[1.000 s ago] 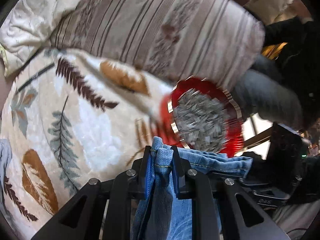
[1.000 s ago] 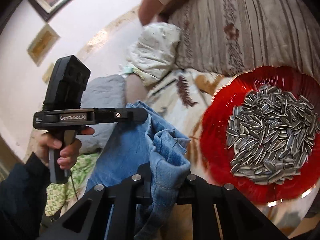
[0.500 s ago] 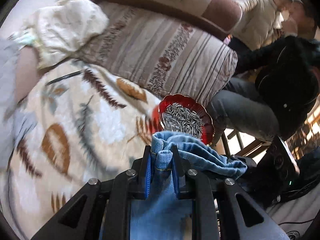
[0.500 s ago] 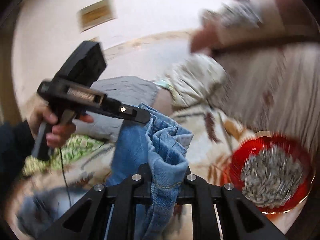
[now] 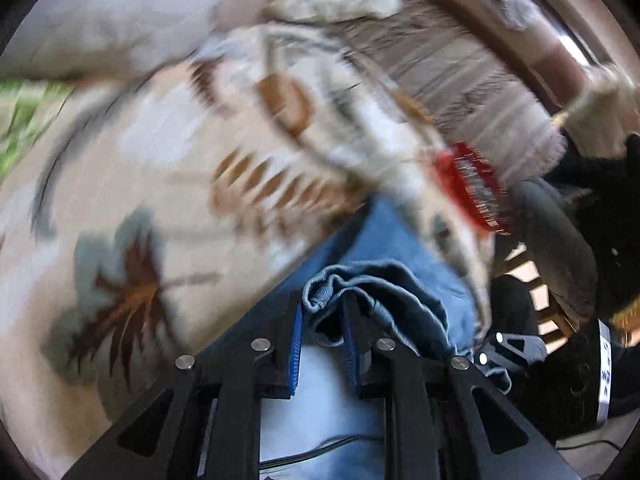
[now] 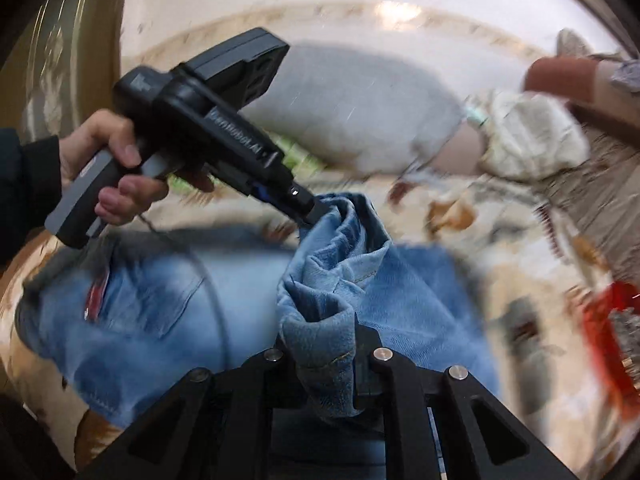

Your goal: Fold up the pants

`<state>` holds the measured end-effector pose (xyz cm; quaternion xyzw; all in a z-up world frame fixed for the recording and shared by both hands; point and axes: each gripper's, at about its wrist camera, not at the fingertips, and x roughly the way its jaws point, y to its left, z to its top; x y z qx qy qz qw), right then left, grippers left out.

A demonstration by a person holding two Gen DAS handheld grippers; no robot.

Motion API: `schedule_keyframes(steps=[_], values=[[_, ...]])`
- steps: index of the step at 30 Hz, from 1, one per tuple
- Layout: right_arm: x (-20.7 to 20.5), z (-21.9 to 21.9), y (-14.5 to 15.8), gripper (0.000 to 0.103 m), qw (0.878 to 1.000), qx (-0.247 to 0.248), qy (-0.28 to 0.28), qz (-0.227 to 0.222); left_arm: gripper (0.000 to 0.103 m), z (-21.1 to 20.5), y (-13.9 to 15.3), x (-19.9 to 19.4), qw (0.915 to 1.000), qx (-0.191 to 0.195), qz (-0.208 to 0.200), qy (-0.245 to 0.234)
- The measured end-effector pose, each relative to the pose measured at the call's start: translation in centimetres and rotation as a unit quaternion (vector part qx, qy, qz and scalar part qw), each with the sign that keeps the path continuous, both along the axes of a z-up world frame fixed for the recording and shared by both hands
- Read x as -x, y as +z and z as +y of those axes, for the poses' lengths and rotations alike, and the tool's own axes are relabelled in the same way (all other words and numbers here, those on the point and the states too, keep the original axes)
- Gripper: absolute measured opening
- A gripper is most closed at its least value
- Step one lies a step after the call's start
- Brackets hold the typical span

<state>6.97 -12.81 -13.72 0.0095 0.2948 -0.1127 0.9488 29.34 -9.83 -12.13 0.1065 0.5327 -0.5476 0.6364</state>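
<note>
Light blue jeans (image 6: 160,320) lie spread on a leaf-patterned blanket (image 5: 160,160), back pocket up. My left gripper (image 5: 322,312) is shut on a bunched hem of the jeans (image 5: 384,292); it also shows in the right wrist view (image 6: 316,210), held in a hand. My right gripper (image 6: 326,344) is shut on another bunched hem of the jeans, close beside the left one. Both held ends are lifted above the spread part of the jeans. The views are motion-blurred.
A red dish of sunflower seeds (image 5: 476,196) sits on the blanket at the right, also in the right wrist view (image 6: 616,320). A striped cushion (image 5: 460,80), a grey pillow (image 6: 352,104) and a cream cloth (image 6: 532,136) lie behind. A seated person (image 5: 592,208) is at the right.
Both grippers have swung with the held hems from over the seed dish toward the left, over the spread jeans. The dish now sits far right in both views.
</note>
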Motion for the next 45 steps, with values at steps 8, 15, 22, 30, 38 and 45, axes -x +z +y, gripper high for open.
schedule_keyframes(steps=[8, 15, 22, 30, 38, 45], values=[[-2.4, -0.3, -4.0, 0.016, 0.996, -0.036, 0.007, 0.078, 0.015, 0.3, -3.1, 0.7, 0.9986, -0.050, -0.016, 0.004], [-0.4, -0.2, -1.1, 0.080, 0.997, -0.036, 0.034, 0.066, 0.097, 3.2, 1.5, 2.2, 0.9938, -0.045, -0.089, 0.049], [4.4, -1.3, 4.5, 0.090, 0.999, -0.017, 0.041, -0.016, 0.100, 8.5, 7.6, 5.1, 0.9857, -0.005, -0.119, 0.119], [7.2, -4.2, 9.8, 0.093, 0.996, -0.008, 0.074, -0.044, 0.101, 17.1, 13.7, 10.3, 0.9566, 0.051, -0.126, 0.258], [4.0, -2.5, 15.1, 0.097, 0.973, -0.031, 0.225, -0.027, 0.103, 24.0, 11.9, 16.9, 0.9139, 0.094, -0.099, 0.383], [-3.1, 1.0, 17.6, 0.097, 0.955, -0.044, 0.291, 0.018, 0.103, 24.6, 4.8, 21.4, 0.9117, 0.030, -0.154, 0.380]])
